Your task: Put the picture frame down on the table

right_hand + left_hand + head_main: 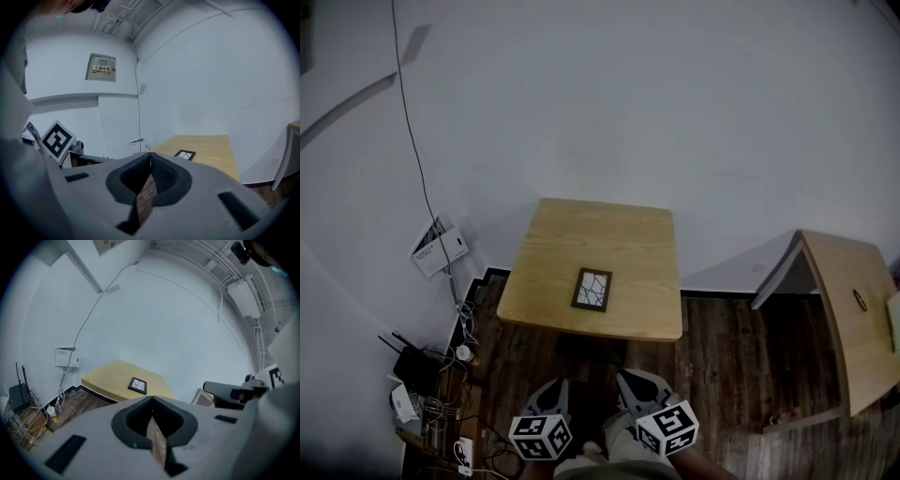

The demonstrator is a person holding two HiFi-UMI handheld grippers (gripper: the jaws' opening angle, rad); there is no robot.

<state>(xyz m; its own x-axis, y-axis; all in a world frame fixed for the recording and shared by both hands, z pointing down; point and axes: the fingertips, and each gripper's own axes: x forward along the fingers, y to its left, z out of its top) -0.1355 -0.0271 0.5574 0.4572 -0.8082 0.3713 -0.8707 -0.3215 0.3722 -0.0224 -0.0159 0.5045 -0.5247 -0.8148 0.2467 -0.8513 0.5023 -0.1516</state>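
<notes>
My left tool (pixel 152 398) has its jaws pressed together with nothing between them, and I hold it low, well short of the tabletop (pixel 619 234). The picture frame (pixel 592 290) lies flat there near the front edge, a slim dark border round a pale sheet crossed by dark branching lines. My right tool (pixel 150 154) is likewise closed and empty, just beside the left.

There is one picture frame (pixel 592 290), ahead of two grippers: the left gripper (pixel 549 392) and the right gripper (pixel 630 384). There are two marker cubes (pixel 541 437), one per gripper. Two wooden tables show: one table (pixel 581 234) straight ahead and a second table (pixel 839 281) off the right gripper's side. One white wall box (pixel 439 247) and one black router (pixel 417 367) sit off the left gripper's side.
</notes>
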